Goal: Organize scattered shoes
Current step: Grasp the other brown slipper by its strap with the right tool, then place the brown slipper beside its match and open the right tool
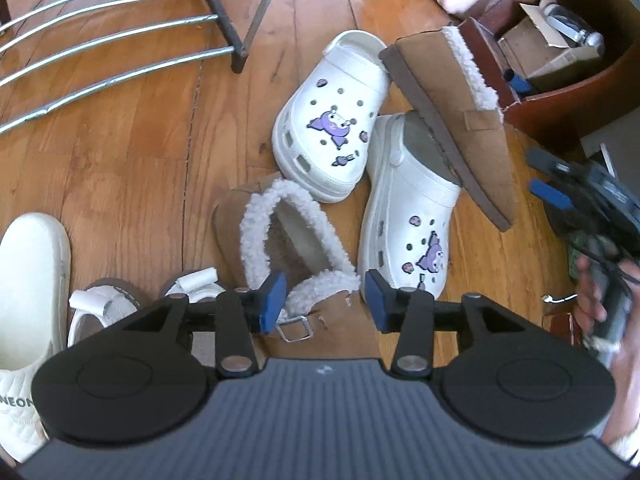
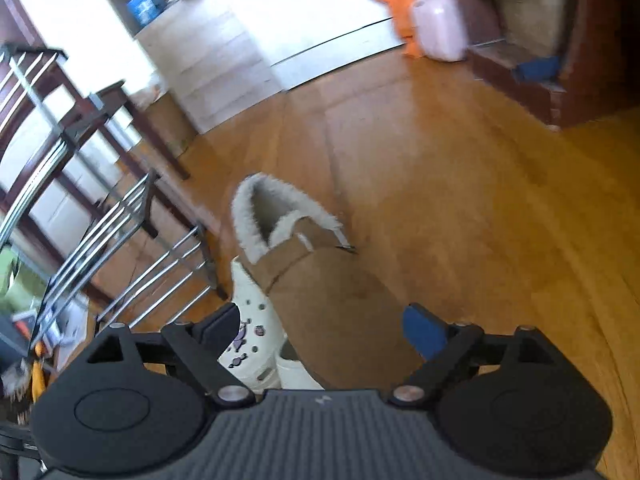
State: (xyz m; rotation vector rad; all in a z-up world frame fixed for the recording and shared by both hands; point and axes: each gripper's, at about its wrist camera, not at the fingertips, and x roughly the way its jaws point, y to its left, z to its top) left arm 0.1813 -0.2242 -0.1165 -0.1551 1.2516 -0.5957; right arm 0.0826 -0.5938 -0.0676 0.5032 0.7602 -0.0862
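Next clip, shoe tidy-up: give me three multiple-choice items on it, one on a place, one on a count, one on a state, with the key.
1. What does the tilted tan slipper rest on?
A. the metal rack
B. a white clog
C. bare floor only

2. How many white clogs with purple charms show in the left wrist view?
A. one
B. two
C. four

3. How is the left gripper?
A. open, empty
B. shut on a slipper
C. shut on a clog

Key:
1 B, its sole lies across the nearer white clog.
2 B, a second clog lies beside it.
3 A, the pads stand apart over the fleece-lined slipper without pressing it.
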